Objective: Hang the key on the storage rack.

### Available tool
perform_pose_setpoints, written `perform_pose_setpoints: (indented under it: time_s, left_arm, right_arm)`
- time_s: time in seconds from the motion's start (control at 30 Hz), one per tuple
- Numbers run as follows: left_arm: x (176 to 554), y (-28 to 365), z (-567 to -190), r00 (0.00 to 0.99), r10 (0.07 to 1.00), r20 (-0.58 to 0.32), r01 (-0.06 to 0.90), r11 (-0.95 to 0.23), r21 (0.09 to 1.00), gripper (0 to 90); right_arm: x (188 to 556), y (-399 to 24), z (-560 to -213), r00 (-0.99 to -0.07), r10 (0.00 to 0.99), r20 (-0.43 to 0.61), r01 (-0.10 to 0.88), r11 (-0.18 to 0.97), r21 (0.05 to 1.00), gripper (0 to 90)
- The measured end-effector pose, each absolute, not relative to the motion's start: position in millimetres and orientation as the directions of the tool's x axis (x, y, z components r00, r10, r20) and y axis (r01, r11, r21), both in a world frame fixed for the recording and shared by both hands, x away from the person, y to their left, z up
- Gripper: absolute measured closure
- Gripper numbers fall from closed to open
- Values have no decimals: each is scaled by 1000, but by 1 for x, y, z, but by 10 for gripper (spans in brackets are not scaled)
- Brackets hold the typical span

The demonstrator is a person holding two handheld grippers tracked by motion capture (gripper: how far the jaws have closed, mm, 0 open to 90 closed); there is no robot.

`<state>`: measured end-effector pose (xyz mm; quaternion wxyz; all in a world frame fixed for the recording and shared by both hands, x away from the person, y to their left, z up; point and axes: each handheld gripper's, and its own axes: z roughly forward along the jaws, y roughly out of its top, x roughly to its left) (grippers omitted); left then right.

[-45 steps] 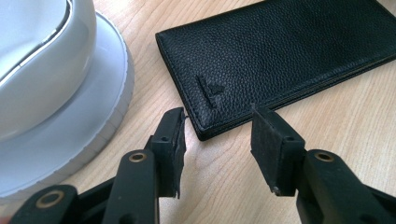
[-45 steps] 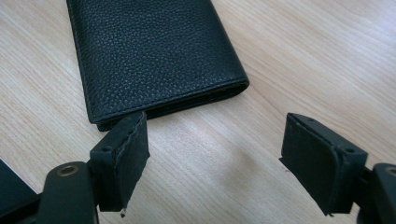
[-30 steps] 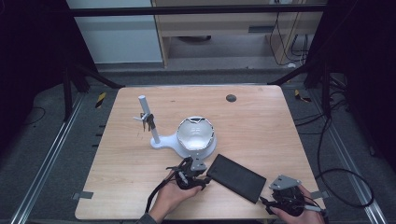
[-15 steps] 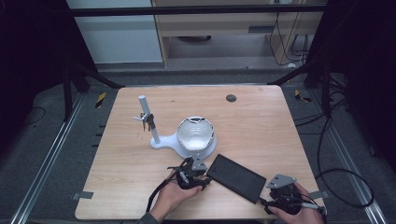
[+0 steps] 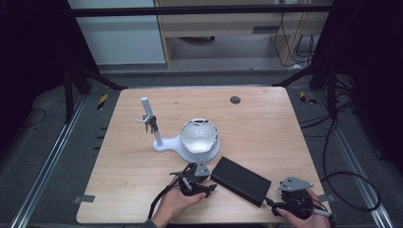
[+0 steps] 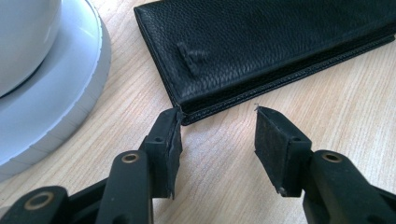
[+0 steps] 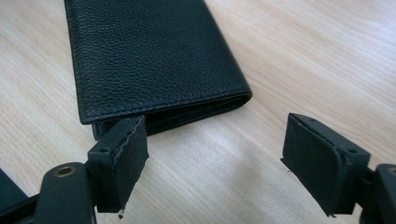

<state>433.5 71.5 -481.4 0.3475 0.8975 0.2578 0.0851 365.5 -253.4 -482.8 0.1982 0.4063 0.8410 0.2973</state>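
A black leather wallet (image 5: pixel 241 180) lies flat and closed on the wooden table, set at a slant near the front edge. My left gripper (image 5: pixel 209 181) is at the wallet's left end. In the left gripper view its jaws (image 6: pixel 218 114) have just been opening; one tip touches the wallet's (image 6: pixel 261 42) corner and only bare wood lies between the pads. My right gripper (image 5: pixel 267 202) is at the wallet's right end. In the right gripper view its jaws (image 7: pixel 215 123) stand open just short of the wallet's (image 7: pixel 149 56) folded end, holding nothing.
A white stand (image 5: pixel 167 145) with a round bowl-like head (image 5: pixel 199 135) and an upright post (image 5: pixel 151 121) sits just behind the wallet; its base (image 6: pixel 56 93) is close beside my left gripper. A small dark disc (image 5: pixel 235 99) lies near the table's (image 5: pixel 266 128) far edge.
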Motion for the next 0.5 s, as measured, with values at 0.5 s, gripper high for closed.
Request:
perform_pose_setpoints:
  time_s: [0.5]
  left_arm:
    - [448, 68, -479, 809, 586, -35, 431, -552, 714, 679]
  right_arm:
    - [366, -257, -480, -573, 816, -71, 558, 452, 696, 202]
